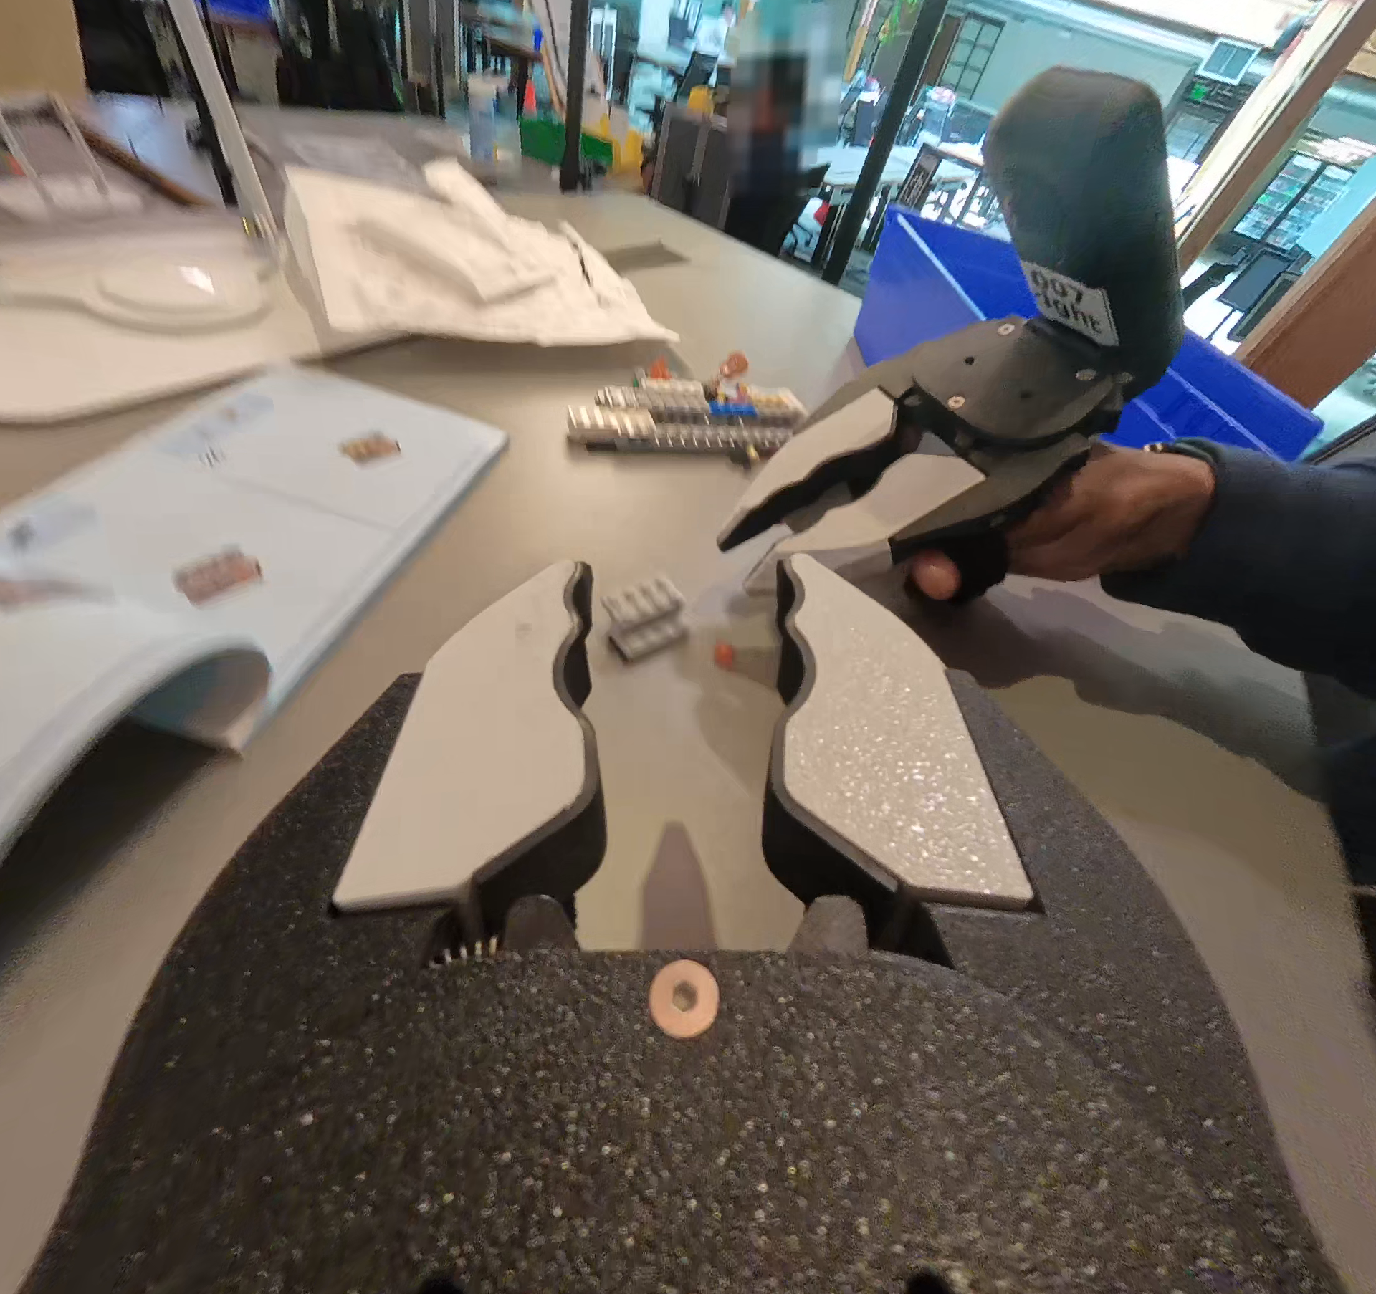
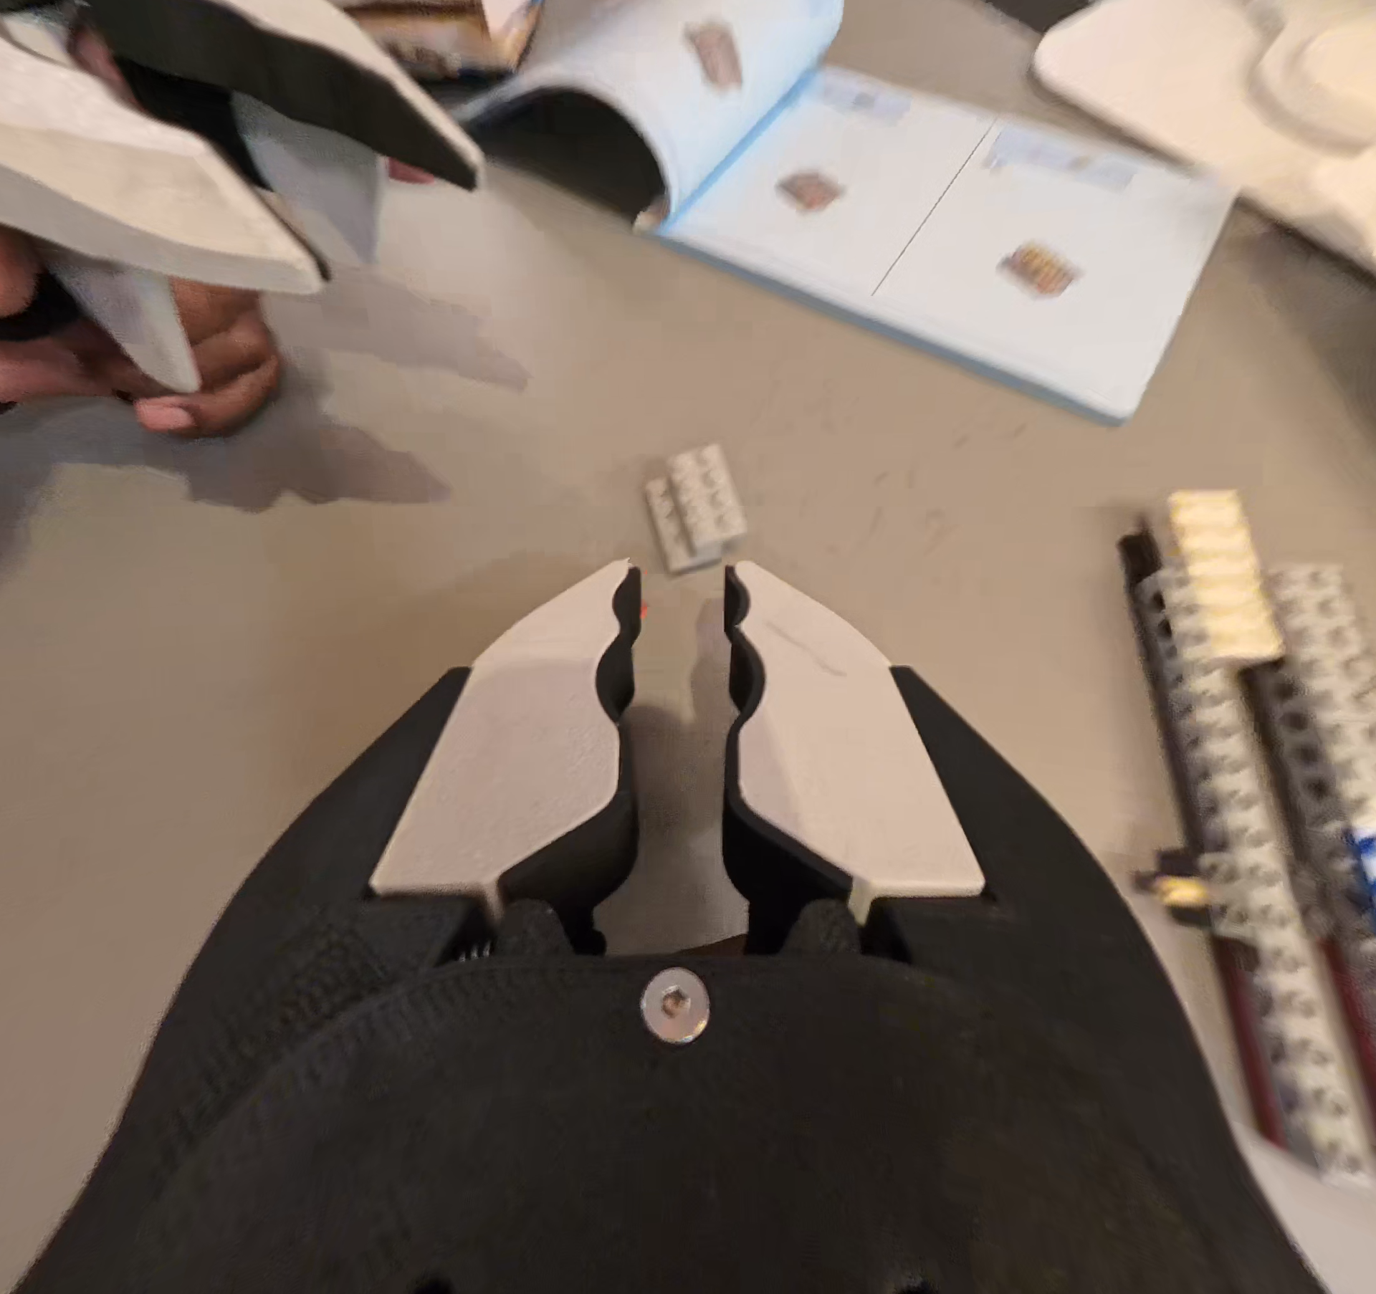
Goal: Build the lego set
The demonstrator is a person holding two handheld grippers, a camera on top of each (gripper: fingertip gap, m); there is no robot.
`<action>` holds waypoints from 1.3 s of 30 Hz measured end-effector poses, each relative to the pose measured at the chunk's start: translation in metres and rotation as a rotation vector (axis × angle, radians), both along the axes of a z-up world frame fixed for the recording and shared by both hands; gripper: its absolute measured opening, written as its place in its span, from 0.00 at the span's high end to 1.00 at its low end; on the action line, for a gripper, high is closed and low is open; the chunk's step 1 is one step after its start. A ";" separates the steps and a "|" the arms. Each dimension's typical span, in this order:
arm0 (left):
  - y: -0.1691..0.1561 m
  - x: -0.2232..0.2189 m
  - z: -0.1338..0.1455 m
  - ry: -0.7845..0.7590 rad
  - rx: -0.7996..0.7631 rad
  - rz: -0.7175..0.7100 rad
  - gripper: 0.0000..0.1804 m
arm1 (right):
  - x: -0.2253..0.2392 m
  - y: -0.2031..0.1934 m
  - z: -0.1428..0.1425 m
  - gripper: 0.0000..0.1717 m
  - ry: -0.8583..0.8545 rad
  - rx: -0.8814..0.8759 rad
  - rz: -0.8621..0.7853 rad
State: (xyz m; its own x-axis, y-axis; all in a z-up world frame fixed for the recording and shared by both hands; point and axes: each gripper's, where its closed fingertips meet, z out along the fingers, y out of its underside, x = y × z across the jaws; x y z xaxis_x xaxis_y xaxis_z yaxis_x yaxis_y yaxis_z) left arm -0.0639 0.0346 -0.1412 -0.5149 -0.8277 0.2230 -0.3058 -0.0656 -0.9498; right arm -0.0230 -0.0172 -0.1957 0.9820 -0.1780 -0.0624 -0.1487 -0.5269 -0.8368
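Between both released, empty tools, a gray brick and, at 3 o'clock, an orange bit could easily get knocked away.

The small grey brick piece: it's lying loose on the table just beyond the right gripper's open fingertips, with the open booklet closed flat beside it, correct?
Not quite. The small grey brick piece does lie loose on the table just beyond the open right gripper, but the booklet lies open, pages showing, one side curled over, farther off. The right wrist view shows this.
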 end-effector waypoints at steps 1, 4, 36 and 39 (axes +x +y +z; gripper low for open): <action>0.001 0.013 0.010 -0.054 0.010 -0.010 0.73 | 0.010 0.005 0.006 0.88 -0.013 0.037 -0.005; 0.003 0.051 0.036 -0.220 0.008 -0.045 0.73 | 0.036 0.026 0.021 0.88 -0.043 0.148 -0.007; -0.018 0.041 -0.011 -0.058 0.118 -0.347 0.75 | 0.042 0.019 -0.021 0.81 -0.329 -0.170 0.152; -0.016 0.043 -0.014 -0.026 0.111 -0.335 0.75 | 0.045 0.017 -0.021 0.80 -0.270 -0.189 0.098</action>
State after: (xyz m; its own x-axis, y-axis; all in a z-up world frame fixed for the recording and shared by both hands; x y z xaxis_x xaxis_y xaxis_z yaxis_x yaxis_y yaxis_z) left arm -0.0211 0.0191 -0.1549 -0.7662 -0.6304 0.1243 -0.2684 0.1382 -0.9533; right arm 0.0216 -0.0005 -0.2172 0.9716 -0.0656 0.2273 0.1240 -0.6773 -0.7252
